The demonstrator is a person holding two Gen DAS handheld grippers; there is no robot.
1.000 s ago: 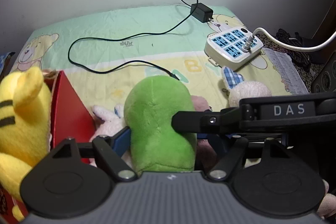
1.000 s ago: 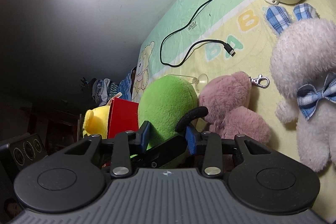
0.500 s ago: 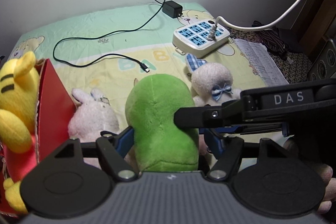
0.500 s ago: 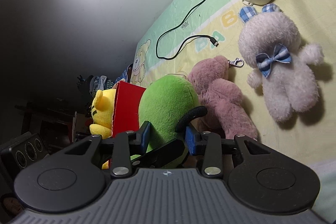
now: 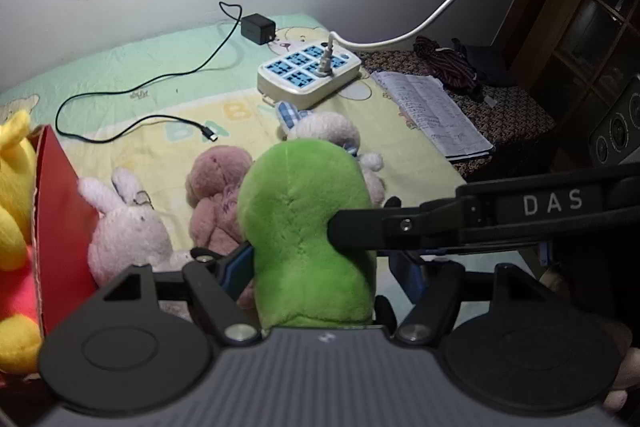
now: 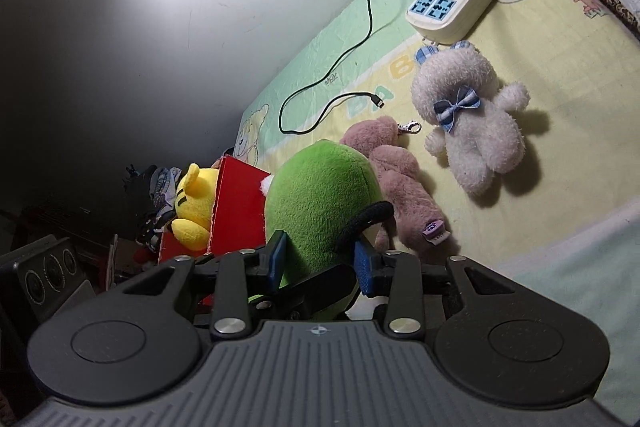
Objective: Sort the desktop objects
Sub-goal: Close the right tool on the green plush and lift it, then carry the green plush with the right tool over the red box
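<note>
Jaws of your left gripper (image 5: 320, 263) are closed onto the round green plush toy (image 5: 308, 227), which sits in the lower centre of the left wrist frame, lifted above the pastel printed sheet (image 5: 160, 83). Your right gripper (image 6: 320, 259) clamps the same toy from the other side, blue pads pressed into its fabric. At the left edge, a yellow striped plush (image 5: 12, 187) fills the red cardboard box (image 5: 60, 219). Behind the green toy lie a pale pink plush rabbit (image 5: 124, 227), a mauve plush bear (image 6: 396, 179) and a white plush bear with a blue bow (image 6: 476, 131).
</note>
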